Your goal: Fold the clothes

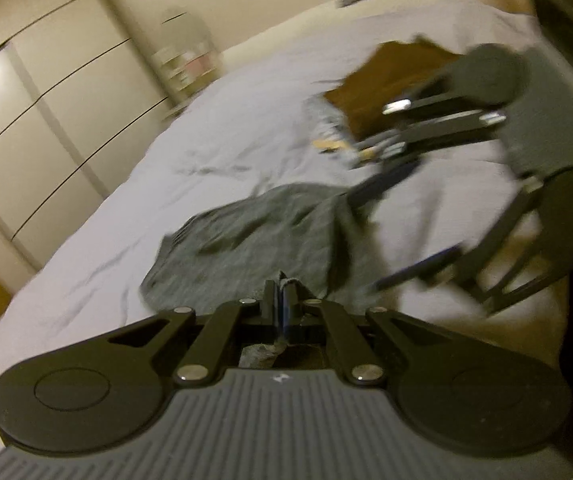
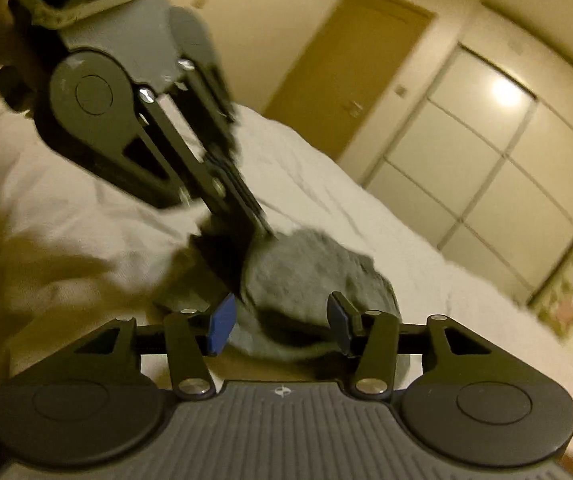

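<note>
**Grey garment pinched on the bed**

White bedding (image 1: 158, 184) covers a bed that fills both views, with pale wardrobe doors (image 1: 46, 112) at the far left of the left wrist view and at the right of the right wrist view, beside a brown door (image 2: 350, 64) there.

From the left wrist camera, the grey garment (image 1: 254, 240) lies crumpled on the sheet in the middle, running up to the left gripper (image 1: 282, 292) at the near edge. Its jaws are pressed together on a fold of the grey cloth, a scrap of which shows behind the fingers. To the right and farther off, the right gripper (image 1: 414, 252) hangs blurred above the sheet, with a brown cloth (image 1: 386, 88) beyond it.

From the right wrist camera, the left gripper (image 2: 262, 236) comes down from the upper left onto the garment (image 2: 310, 268), its tip touching the cloth. The right gripper (image 2: 282, 320) sits near, jaws spread wide, blue pad (image 2: 220, 324) on the left finger, with the grey heap just beyond the gap and nothing held.
</note>
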